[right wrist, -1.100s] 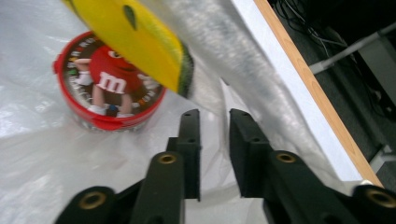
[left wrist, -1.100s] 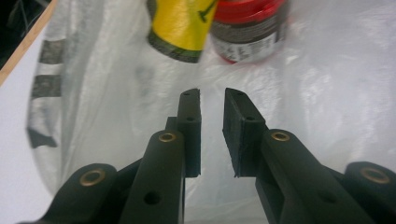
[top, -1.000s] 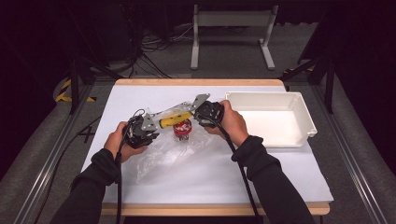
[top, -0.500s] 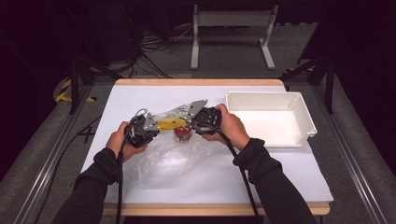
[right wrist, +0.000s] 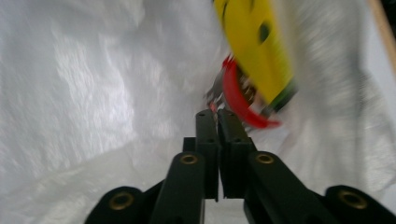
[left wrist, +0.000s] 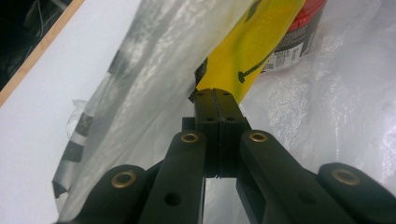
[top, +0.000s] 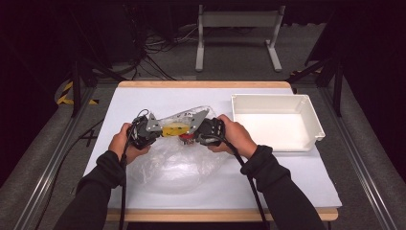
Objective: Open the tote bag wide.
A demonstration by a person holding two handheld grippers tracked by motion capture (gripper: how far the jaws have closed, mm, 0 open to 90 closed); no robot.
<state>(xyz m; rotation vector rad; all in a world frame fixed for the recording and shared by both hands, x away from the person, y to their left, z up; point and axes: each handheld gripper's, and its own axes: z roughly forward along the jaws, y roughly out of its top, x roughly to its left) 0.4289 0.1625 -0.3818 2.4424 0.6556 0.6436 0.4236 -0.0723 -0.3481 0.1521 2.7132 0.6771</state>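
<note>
Clear plastic bag stretched between both, left gripper and right gripper each clenched on its film

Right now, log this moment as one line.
left gripper: shut on bag | right gripper: shut on bag | yellow item, red item inside | bin: empty

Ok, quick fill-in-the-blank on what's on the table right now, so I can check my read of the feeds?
1. Both grippers, left gripper and right gripper, have their jaws ____ on the clear plastic bag.
2. Seen through the bag, the flat item between the grippers is coloured ____.
3. The white bin stands on the person's ____ side of the table.
4. The inside of the white bin is ____.

Missing words: shut; yellow; right; empty
</note>
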